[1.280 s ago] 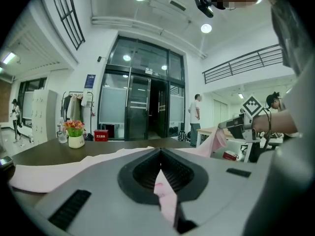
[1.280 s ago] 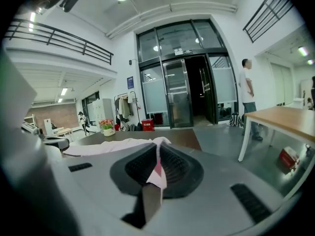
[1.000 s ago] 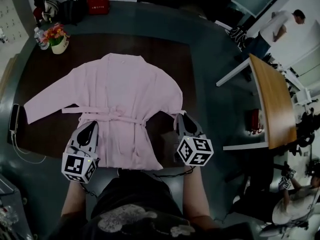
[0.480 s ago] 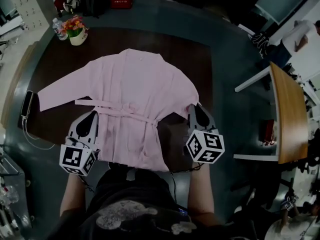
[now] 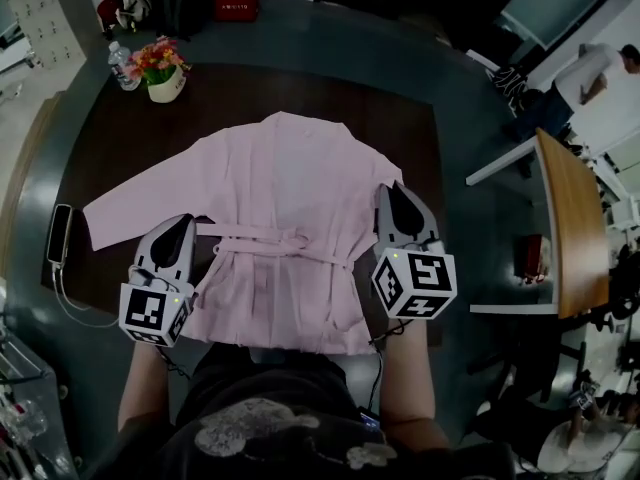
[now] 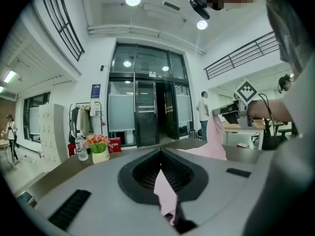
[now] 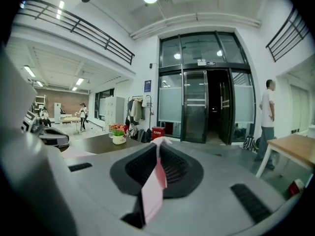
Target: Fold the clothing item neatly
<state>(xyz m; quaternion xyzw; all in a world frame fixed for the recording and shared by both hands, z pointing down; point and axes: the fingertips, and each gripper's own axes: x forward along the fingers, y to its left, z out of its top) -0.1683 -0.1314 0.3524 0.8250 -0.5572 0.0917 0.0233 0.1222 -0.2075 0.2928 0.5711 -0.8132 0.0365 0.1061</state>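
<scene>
A pink robe (image 5: pixel 285 193) lies spread flat on the dark table (image 5: pixel 115 153), in the middle of it, with the collar toward the far edge and the hem at the near edge, close to the person's body. A belt of the same pink cloth (image 5: pixel 285 240) crosses the robe at the waist and is tied near the middle. One sleeve (image 5: pixel 130 200) is stretched out flat toward the left edge of the table.

The left gripper (image 5: pixel 184 224) is at the near left part of the table, and its tip meets the robe just below this sleeve, beside the left end of the belt. In the left gripper view its fingers (image 6: pixel 143 173) are closed together, and a thin fold of pink cloth is pinched between them. The right gripper (image 5: pixel 392 190) is at the right side of the robe, with its tip at the right edge of the cloth near the shoulder. In the right gripper view its fingers (image 7: pixel 175 169) are also closed, with only a small gap that a strip of the pink cloth fills. So both grippers have hold of the robe, one on each side.

A white pot with flowers (image 5: pixel 164 72) stands at the far left corner of the table, and a water bottle (image 5: pixel 121 65) stands just beside it. A phone (image 5: pixel 60 234) lies at the left edge, with a cable (image 5: pixel 75 313) that hangs from it. A second, light wooden table (image 5: pixel 565 218) stands well apart from the right edge, and a person in a white shirt (image 5: pixel 592 68) is behind it.
</scene>
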